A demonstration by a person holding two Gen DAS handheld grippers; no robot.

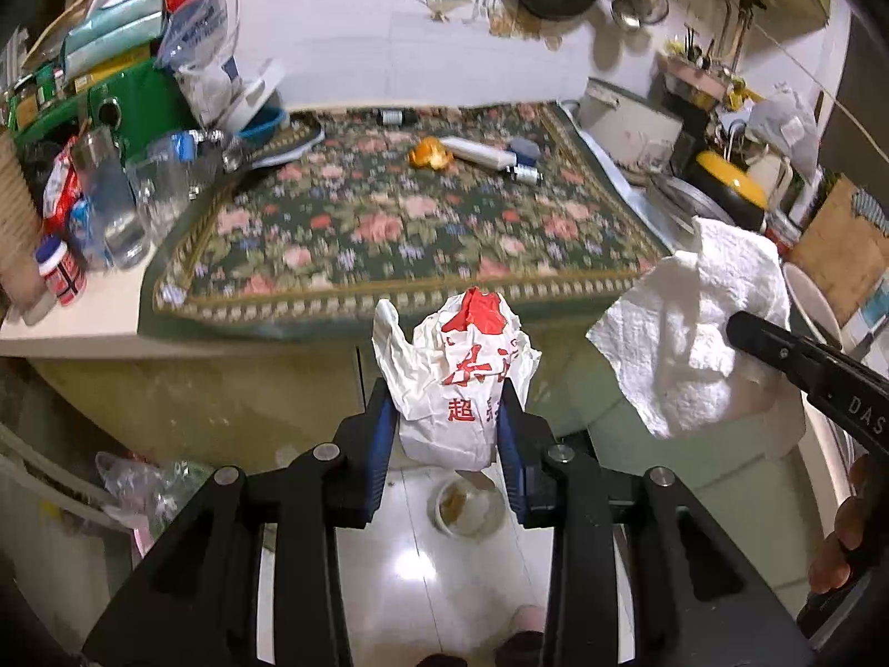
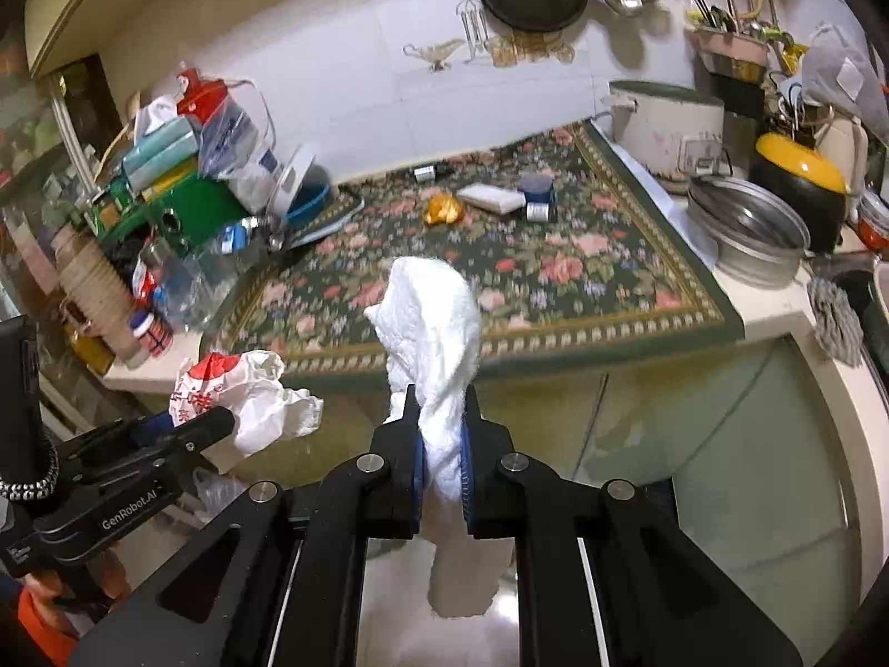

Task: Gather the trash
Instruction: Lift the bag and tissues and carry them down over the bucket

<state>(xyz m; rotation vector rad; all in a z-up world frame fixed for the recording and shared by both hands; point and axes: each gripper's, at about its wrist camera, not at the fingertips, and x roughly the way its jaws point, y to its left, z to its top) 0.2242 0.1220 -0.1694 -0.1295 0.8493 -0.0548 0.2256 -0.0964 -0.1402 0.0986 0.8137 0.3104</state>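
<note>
My left gripper (image 1: 449, 422) is shut on a crumpled white plastic bag with red print (image 1: 461, 378), held in the air in front of the counter edge; the bag also shows in the right wrist view (image 2: 250, 394). My right gripper (image 2: 441, 422) is shut on a white paper towel (image 2: 439, 328), which hangs below the fingers; it also shows in the left wrist view (image 1: 694, 333). An orange peel (image 1: 429, 154) lies on the floral cloth (image 1: 389, 233) at the back, also seen in the right wrist view (image 2: 443, 208).
A white tube (image 1: 480, 153) and small bottles lie near the peel. Glasses, boxes and bags crowd the counter's left (image 1: 111, 178). Metal bowls (image 2: 744, 228) and a white pot (image 2: 664, 122) stand on the right. A small bowl (image 1: 467, 506) sits on the floor below.
</note>
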